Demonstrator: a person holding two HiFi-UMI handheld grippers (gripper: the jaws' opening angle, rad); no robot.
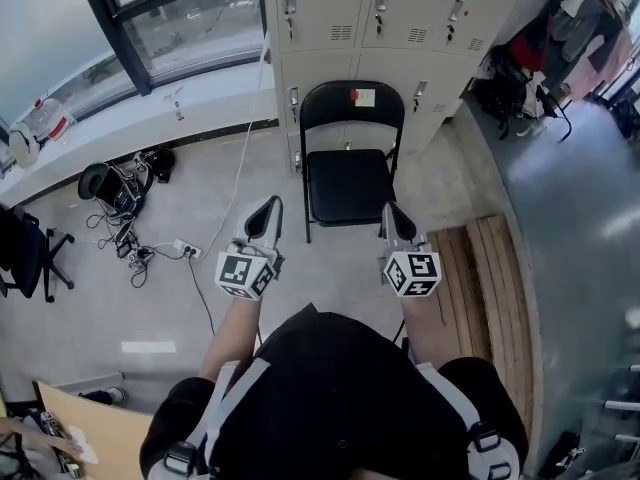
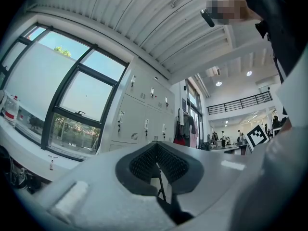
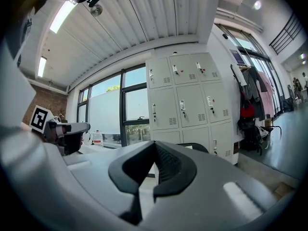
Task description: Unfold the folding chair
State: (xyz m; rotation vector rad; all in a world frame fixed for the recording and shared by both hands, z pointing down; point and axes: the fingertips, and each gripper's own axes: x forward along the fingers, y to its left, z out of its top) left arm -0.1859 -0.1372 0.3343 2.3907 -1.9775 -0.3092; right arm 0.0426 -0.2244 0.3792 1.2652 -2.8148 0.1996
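**Chair stands open, both grippers shut and empty**

The left gripper (image 1: 268, 208) has its jaws pressed together with nothing between them. The right gripper (image 1: 393, 216) is the same: jaws together, holding nothing. Each gripper has one cube with black and white squares on it, so there are two cubes.

The one folding chair (image 1: 350, 173) is black. It stands just ahead of the two grippers, in the gap between them. Its seat is down flat and its back is up. The right gripper's tip is close to the chair's front corner, but I cannot tell if it touches.

Behind the chair, farther from the grippers, are grey lockers (image 1: 330, 13). They have three doors side by side in each row. All the doors are shut, so what is inside cannot be seen.

A small yellow and red sticker (image 1: 363, 97) is on the chair's back. Its writing is too small to read.

Far off to the left of the left gripper, one clear bottle (image 1: 48, 120) with a red top sits on the window ledge.
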